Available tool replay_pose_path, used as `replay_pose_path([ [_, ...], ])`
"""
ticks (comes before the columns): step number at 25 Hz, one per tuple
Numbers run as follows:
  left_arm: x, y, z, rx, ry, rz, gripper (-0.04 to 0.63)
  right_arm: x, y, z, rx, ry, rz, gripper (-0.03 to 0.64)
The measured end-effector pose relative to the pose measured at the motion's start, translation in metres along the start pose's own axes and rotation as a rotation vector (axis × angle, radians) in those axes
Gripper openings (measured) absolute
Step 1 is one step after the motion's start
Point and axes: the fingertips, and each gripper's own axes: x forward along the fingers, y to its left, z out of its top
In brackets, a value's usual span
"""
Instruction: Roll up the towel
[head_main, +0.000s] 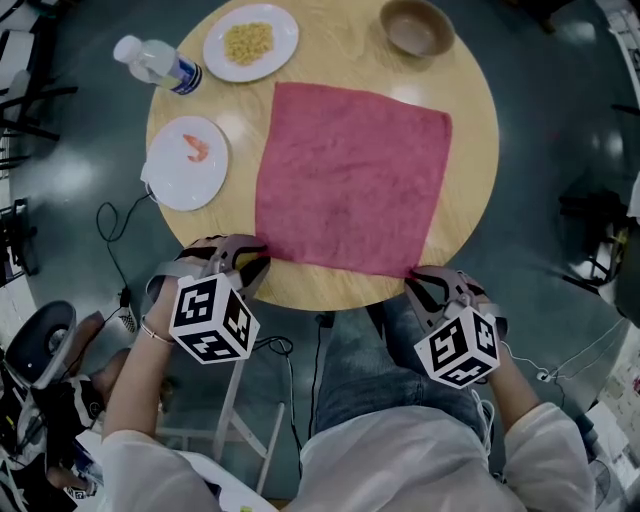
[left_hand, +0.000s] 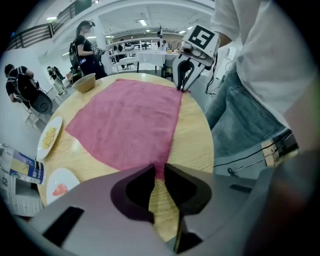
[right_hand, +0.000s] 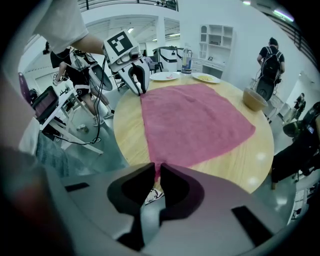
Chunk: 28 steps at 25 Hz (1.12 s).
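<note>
The towel (head_main: 350, 180) is pinched at its near corners by the left gripper (head_main: 250, 266) and right gripper (head_main: 420, 284) — spread flat, squarish, beyond them.

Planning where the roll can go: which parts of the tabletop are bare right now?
Widest bare wood lies right of the towel, out to the table rim, below the bowl. A smaller gap sits between corn plate and bowl. The left is crowded: bottle, corn plate, shrimp plate.

No legible text; water bottle (head_main: 157, 63) label too blurred.
</note>
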Motion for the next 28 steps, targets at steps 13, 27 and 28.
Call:
replay_pose_path([
  [13, -0.007, -0.003, -0.001, 0.004, 0.012, -0.018, 0.020, -0.015, 0.000, 0.001, 0.037, -0.001, 0.020, 0.018],
  [27, -0.024, 0.023, 0.009, -0.107, 0.044, -0.124, 0.021, -0.035, -0.034, 0.022, 0.145, -0.054, 0.047, 0.017],
  [28, -0.025, 0.023, 0.009, -0.116, 0.048, -0.142, 0.021, -0.036, -0.036, 0.023, 0.149, -0.056, 0.052, 0.017],
])
